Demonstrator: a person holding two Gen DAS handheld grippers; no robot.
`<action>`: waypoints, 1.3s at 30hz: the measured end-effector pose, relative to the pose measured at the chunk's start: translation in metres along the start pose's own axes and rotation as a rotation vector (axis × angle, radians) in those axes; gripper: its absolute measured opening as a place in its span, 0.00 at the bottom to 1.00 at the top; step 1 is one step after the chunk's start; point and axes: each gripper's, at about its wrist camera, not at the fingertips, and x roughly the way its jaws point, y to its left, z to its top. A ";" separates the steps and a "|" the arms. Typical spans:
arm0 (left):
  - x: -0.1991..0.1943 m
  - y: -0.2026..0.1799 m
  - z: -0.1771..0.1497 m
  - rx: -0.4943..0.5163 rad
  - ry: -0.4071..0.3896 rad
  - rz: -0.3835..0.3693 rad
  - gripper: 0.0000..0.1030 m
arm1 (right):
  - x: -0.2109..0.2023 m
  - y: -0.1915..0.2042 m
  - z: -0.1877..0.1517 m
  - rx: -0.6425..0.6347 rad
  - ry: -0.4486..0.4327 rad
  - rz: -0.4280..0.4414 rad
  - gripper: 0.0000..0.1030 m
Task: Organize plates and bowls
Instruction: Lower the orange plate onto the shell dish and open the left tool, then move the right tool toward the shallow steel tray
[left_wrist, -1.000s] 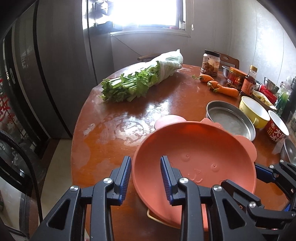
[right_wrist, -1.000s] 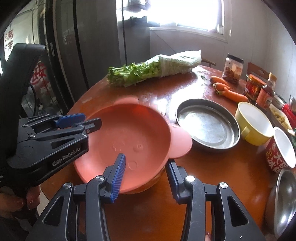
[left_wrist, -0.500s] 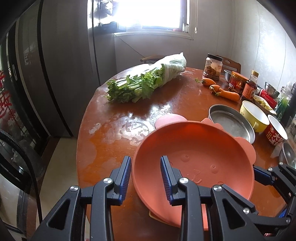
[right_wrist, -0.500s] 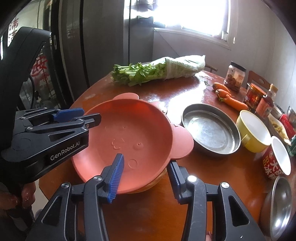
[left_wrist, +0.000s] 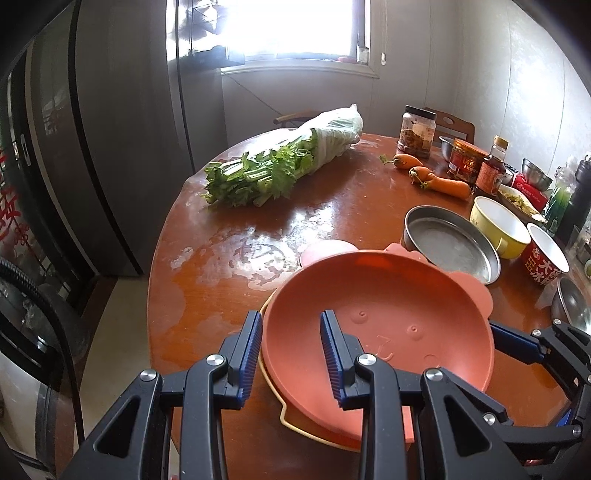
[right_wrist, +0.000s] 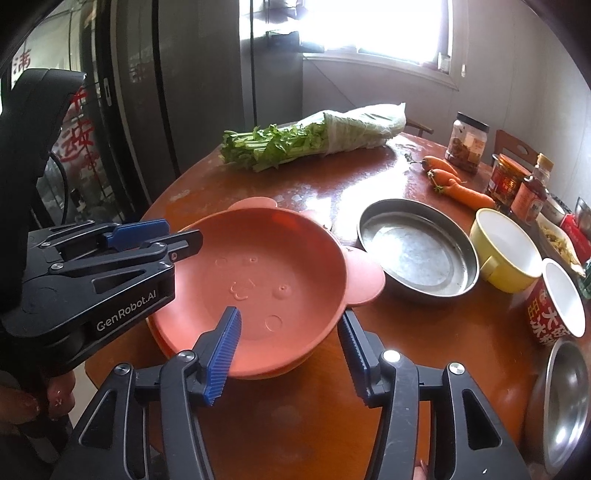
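Note:
A salmon-pink bowl with bear ears (left_wrist: 384, 325) (right_wrist: 266, 280) sits stacked on another pale-rimmed dish at the near edge of the round wooden table (left_wrist: 236, 266). My left gripper (left_wrist: 291, 350) is open, its jaws straddling the bowl's left rim. My right gripper (right_wrist: 291, 354) is open, its jaws straddling the near right rim. A steel plate (right_wrist: 417, 247), a yellow cup bowl (right_wrist: 506, 251), a red-and-white paper bowl (right_wrist: 557, 302) and a steel bowl (right_wrist: 561, 402) stand to the right.
A bag of celery (left_wrist: 280, 166) lies at the table's far side. Carrots (left_wrist: 432, 177), jars (left_wrist: 415, 133) and bottles stand at the back right. A dark fridge (left_wrist: 92, 147) stands left of the table. The table edge is close below both grippers.
Both grippers have risen and drawn back a little, so the view is higher. The pink bowl stays on the table and both grippers stay open around its rim.

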 end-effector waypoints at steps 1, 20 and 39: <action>-0.002 0.000 0.000 -0.001 -0.008 -0.005 0.32 | -0.001 -0.001 -0.001 0.005 -0.001 0.000 0.55; -0.030 -0.072 0.014 0.055 -0.070 -0.138 0.40 | -0.060 -0.058 -0.018 0.094 -0.067 -0.077 0.63; -0.032 -0.153 0.025 0.157 -0.041 -0.196 0.63 | -0.099 -0.141 -0.049 0.254 -0.105 -0.139 0.66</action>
